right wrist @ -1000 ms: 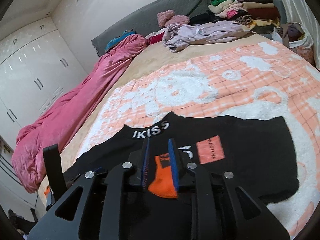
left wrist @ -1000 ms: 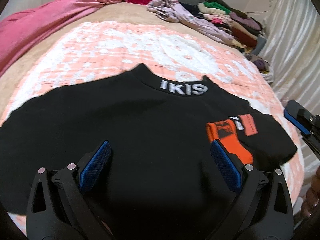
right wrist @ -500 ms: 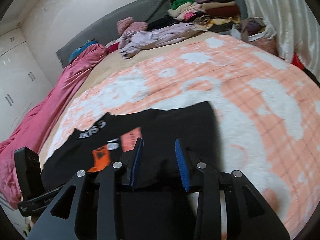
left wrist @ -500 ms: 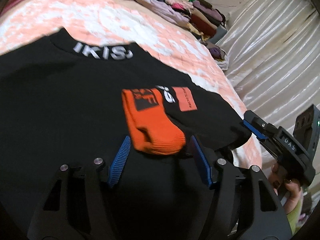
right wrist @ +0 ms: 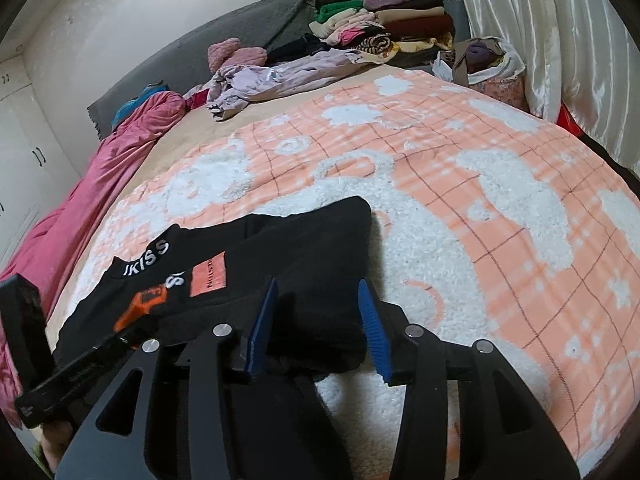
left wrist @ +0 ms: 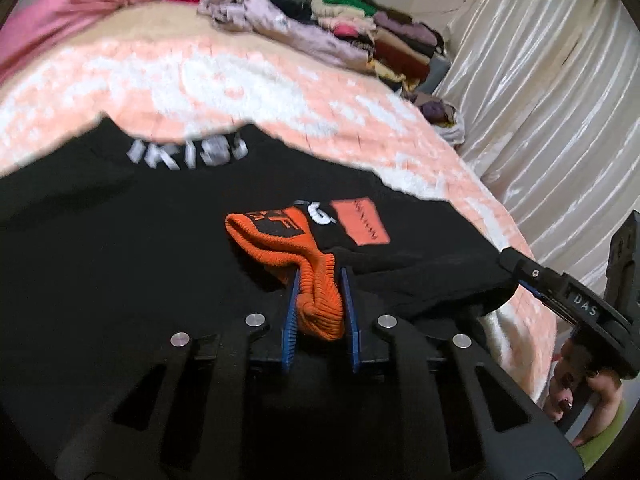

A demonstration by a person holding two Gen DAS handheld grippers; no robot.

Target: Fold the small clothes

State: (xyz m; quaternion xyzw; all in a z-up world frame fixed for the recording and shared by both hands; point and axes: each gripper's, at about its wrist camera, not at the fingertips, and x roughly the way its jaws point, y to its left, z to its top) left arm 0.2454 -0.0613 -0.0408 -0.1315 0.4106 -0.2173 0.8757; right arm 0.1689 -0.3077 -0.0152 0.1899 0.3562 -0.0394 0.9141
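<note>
Your black shirt (left wrist: pixel 120 248) lies spread on the peach-and-white blanket (right wrist: pixel 500 208), its orange cuff (left wrist: pixel 304 276) folded across the chest. Your left gripper (left wrist: pixel 318 292) is clamped on that cuff. Your right gripper (right wrist: pixel 318 320) stands with fingers apart, straddling the shirt's right sleeve (right wrist: pixel 320 248) at the blanket's near edge.

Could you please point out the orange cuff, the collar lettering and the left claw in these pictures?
orange cuff (left wrist: pixel 276 236), left wrist view, on the ribbed knit.
collar lettering (left wrist: pixel 188 154), left wrist view, on the middle white letters.
left claw (left wrist: pixel 320 300), left wrist view, between the blue pads clamping the cuff.
</note>
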